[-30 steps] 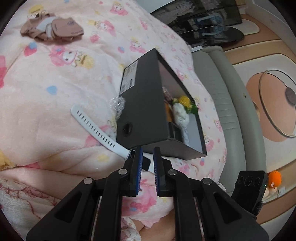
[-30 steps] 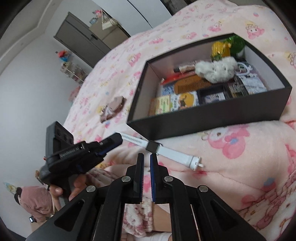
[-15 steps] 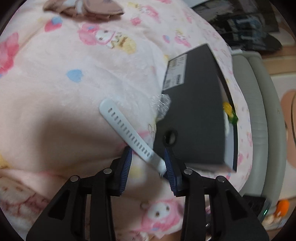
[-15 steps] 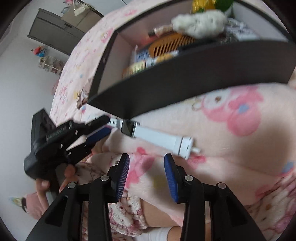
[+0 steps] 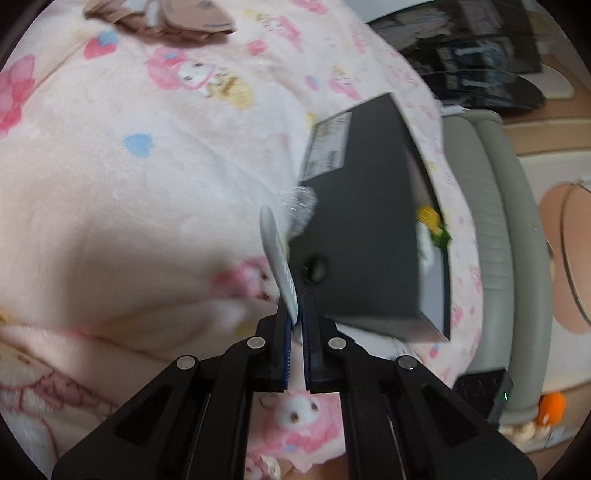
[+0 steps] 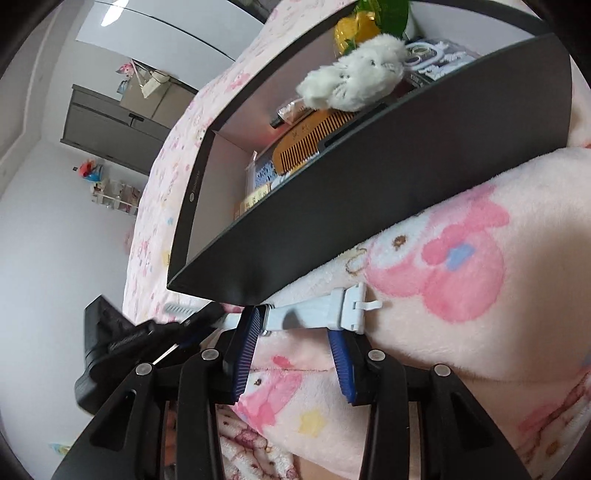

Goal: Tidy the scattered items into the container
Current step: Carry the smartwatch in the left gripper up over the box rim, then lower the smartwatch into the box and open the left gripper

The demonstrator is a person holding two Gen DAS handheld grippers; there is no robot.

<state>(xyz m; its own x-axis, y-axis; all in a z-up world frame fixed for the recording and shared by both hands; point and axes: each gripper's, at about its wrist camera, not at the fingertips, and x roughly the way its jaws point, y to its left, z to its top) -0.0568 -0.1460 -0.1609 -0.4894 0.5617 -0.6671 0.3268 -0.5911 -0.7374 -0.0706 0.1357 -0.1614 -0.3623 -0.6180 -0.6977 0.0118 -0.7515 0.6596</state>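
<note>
A white smartwatch (image 6: 314, 314) lies on the pink blanket just in front of the black box (image 6: 369, 206). My left gripper (image 5: 297, 306) is shut on its perforated strap (image 5: 277, 251), which rises beside the box's (image 5: 362, 240) end wall. In the right wrist view the left gripper (image 6: 177, 325) shows at the left, pinching that strap. My right gripper (image 6: 293, 325) straddles the buckle strap next to the watch face; its jaws are closing, and the pads (image 6: 245, 343) stand apart from the strap. The box holds a white plush toy (image 6: 354, 81), a wooden comb (image 6: 306, 144) and other small items.
A brown cloth item (image 5: 162, 18) lies on the blanket at the far top. A crinkled clear wrapper (image 5: 299, 206) sits against the box's corner. A grey padded edge (image 5: 495, 221) borders the bed on the right. A dark cabinet (image 6: 110, 129) stands against the far wall.
My left gripper opened around the perforated strap and shut on it, swinging it upright. My right gripper opened, sank to the buckle strap and rolled.
</note>
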